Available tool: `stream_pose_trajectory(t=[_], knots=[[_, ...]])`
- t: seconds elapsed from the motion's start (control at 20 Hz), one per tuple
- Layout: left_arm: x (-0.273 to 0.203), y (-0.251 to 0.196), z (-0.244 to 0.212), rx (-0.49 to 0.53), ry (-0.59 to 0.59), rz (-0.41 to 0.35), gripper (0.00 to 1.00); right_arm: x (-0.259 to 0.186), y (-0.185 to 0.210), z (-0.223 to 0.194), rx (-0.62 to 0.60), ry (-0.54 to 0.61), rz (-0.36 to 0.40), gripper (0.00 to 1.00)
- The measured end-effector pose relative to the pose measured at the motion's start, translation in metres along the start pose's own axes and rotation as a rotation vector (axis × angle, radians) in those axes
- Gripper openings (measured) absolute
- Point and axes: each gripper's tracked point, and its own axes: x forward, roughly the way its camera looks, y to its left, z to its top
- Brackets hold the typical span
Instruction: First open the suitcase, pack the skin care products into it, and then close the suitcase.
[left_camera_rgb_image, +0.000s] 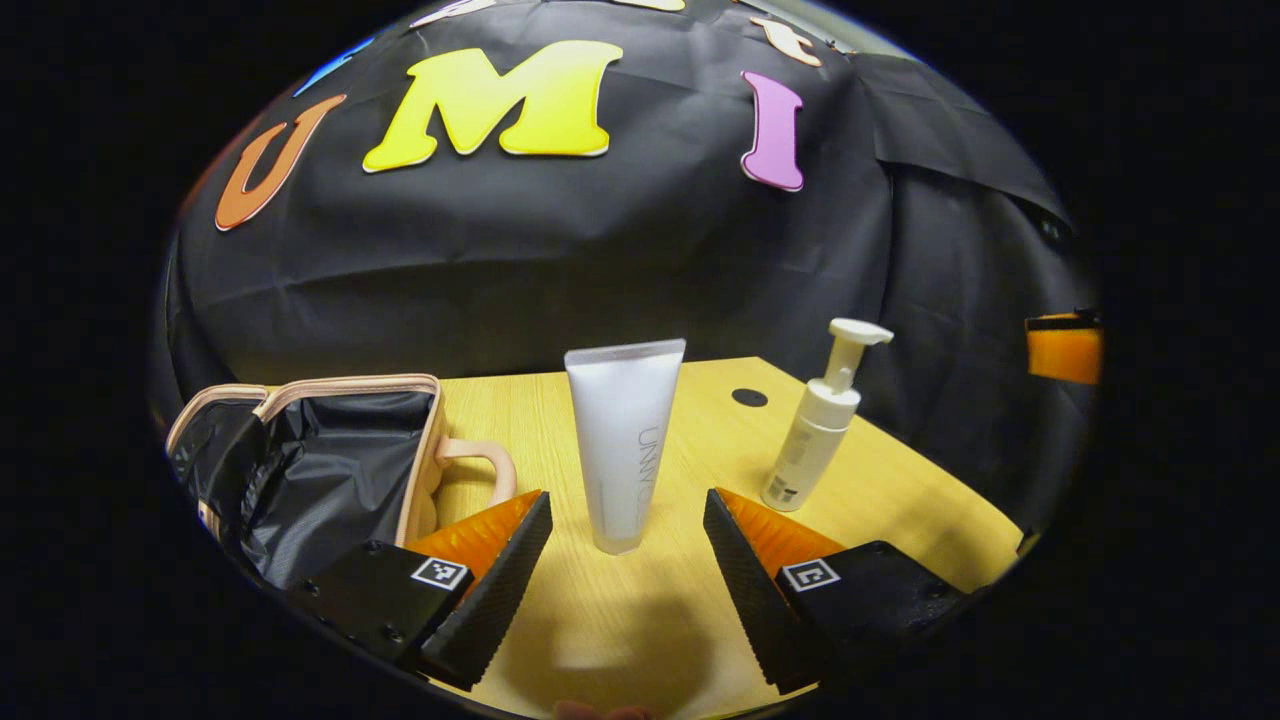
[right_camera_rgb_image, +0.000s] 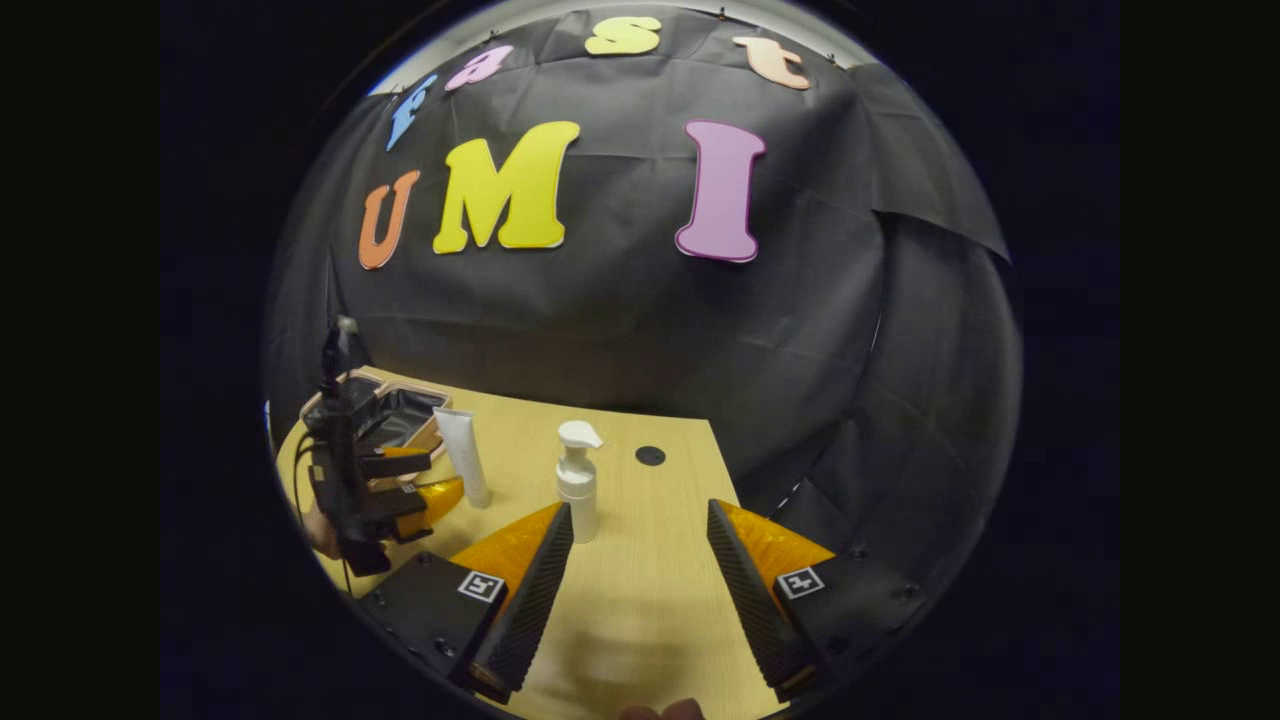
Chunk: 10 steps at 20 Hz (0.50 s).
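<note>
One tube (left_camera_rgb_image: 625, 450), one pump bottle (left_camera_rgb_image: 818, 425), one open suitcase (left_camera_rgb_image: 320, 460)

The left gripper (left_camera_rgb_image: 627, 560) points forward, level and low over the light wooden desk (left_camera_rgb_image: 640, 630), with its two wedge-shaped ribbed fingers (left_camera_rgb_image: 500, 590) spread wide apart and nothing between them. Each finger carries a small square black-and-white marker on its base. In the right gripper view the same gripper (right_camera_rgb_image: 440, 478) appears farther off at the left, a dark handheld rig with a hand (right_camera_rgb_image: 325, 535) holding it from below.

The right gripper (right_camera_rgb_image: 640, 575) is likewise level and low over the desk, its ribbed fingers (right_camera_rgb_image: 525, 600) splayed wide and touching nothing. A fingertip shows at the bottom edge of that view, too little to tell more.
</note>
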Motion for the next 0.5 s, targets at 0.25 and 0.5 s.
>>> stream_pose_trajectory(t=[0.25,0.5], knots=[[0.032,0.006,-0.020,0.030,0.034,0.016,0.98,0.008,-0.020,-0.018,0.003,0.046,-0.010,0.80],[0.051,0.005,-0.027,0.031,0.062,-0.021,0.89,0.026,-0.025,-0.037,0.010,0.073,-0.014,0.80]])
